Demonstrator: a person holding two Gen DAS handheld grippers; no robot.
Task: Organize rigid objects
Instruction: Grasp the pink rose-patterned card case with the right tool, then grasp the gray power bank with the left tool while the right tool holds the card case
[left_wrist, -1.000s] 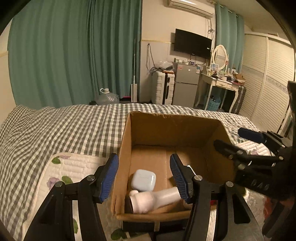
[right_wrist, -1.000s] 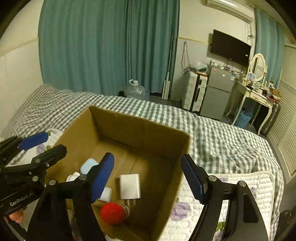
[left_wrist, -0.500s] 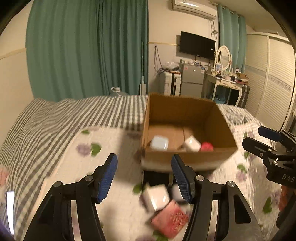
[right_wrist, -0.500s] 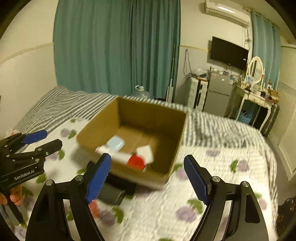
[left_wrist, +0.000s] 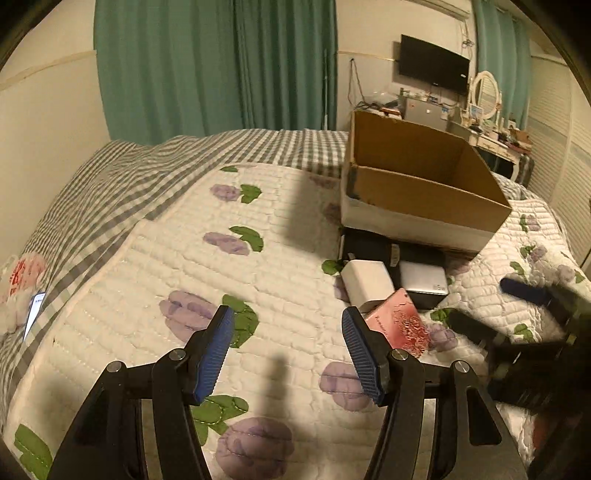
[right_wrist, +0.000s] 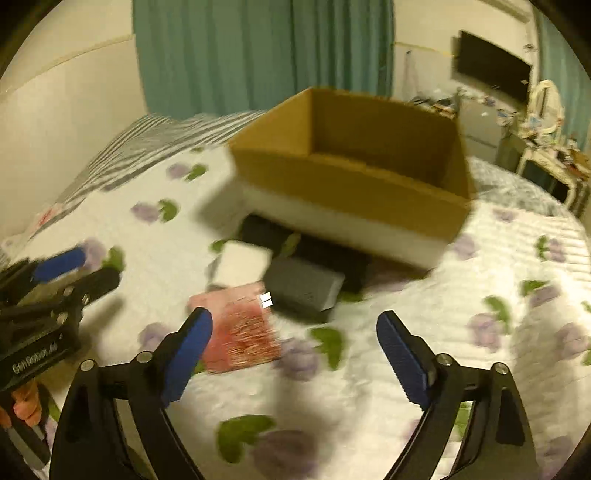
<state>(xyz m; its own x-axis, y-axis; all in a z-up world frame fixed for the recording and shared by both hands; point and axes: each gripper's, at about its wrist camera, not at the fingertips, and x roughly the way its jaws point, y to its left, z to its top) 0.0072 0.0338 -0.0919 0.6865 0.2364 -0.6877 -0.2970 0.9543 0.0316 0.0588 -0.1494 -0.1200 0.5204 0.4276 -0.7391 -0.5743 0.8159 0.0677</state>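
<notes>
Bed: your quilt (left_wrist: 110, 295) with purple flowers covers most of both views; a grey checked blanket (left_wrist: 122, 177) lies beyond it.
Box: the cardboard box (left_wrist: 424, 184) sits on the quilt ahead of you, open at the top. From this angle its floor is hidden, so you cannot tell what it holds. In the right wrist view it is smeared by blur.
Black item: a dark flat thing (left_wrist: 373, 247) lies against the box's near wall, partly under the other items; what it is stays unclear.
Grey case: a grey box (left_wrist: 424, 280) rests just in front of the black item.
White block: a white block (left_wrist: 367, 280) touches the grey case on its left.
Pink packet: a pink packet (left_wrist: 399, 325) lies nearest you, overlapping the white block's edge; its print is unreadable.
Left gripper: your left gripper (left_wrist: 288, 354) hangs over bare quilt, jaws spread, holding nothing.
Right gripper: your right gripper (right_wrist: 295, 354) is spread wide too, empty, with the pink packet beside its left finger; blurred in the left view.
</notes>
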